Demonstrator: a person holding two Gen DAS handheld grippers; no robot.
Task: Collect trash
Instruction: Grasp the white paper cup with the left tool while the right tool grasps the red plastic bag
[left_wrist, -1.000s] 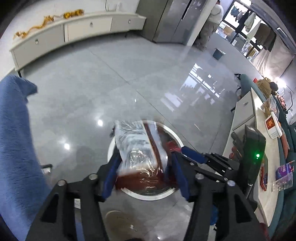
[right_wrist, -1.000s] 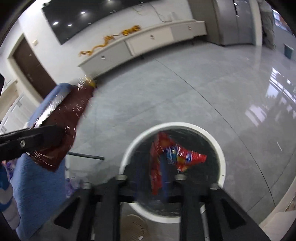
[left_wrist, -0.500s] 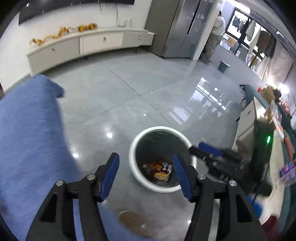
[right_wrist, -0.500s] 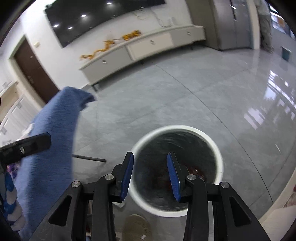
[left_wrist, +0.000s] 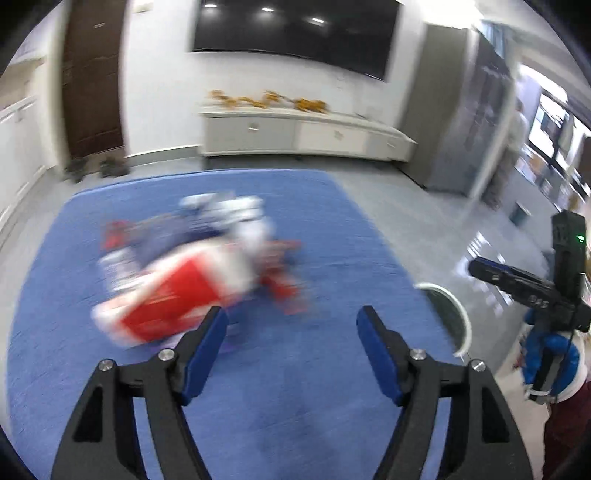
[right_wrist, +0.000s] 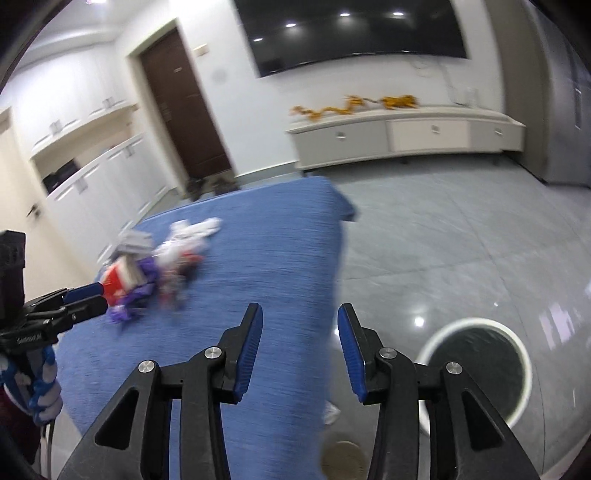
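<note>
Left wrist view is showing the left gripper hanging spread and empty above the blue cloth, the blurred trash pile lying mid-cloth, the right gripper likewise spread beside the cloth-side white bin.

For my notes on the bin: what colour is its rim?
White, around a dark inside; the trash bin shows best in the right wrist view.

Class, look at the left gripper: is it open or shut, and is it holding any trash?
Open and empty. The left gripper shows its blue pads spread wide with only the blue cloth between them; the trash pile lies ahead, untouched.
</note>
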